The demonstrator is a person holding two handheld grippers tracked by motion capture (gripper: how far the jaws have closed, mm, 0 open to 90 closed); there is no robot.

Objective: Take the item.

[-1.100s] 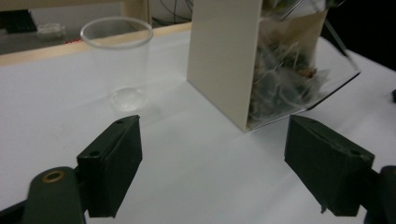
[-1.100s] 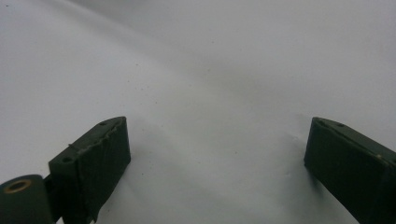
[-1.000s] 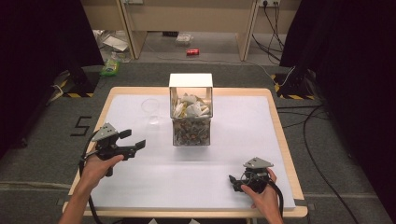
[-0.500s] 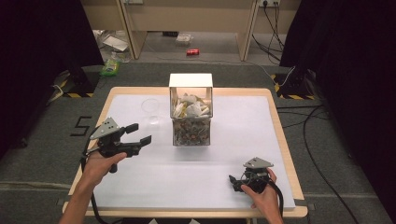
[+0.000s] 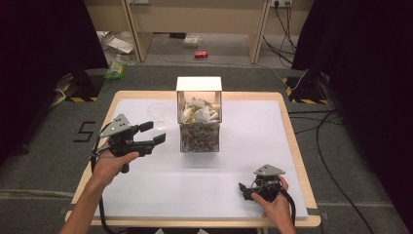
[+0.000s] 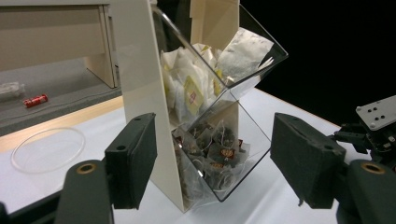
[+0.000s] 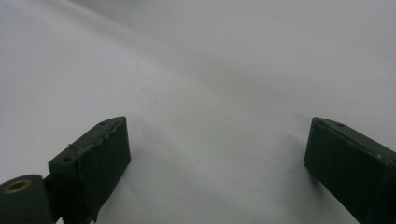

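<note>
We hold the left tongs [image 5: 148, 135] above the worktop's [image 5: 243, 161] left side, aimed at the tea-bag box [image 5: 199, 114] near the far edge; the jaws are apart, have just been closing, and grip nothing. Our right tongs [image 5: 247, 190] rest wide open and empty near the front right corner.

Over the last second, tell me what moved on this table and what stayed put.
The left tool rose and moved toward the tea-bag dispenser; its jaws have just been closing, with nothing between them. The right tool, open on the white mat, the dispenser and the clear ring stayed put.
</note>
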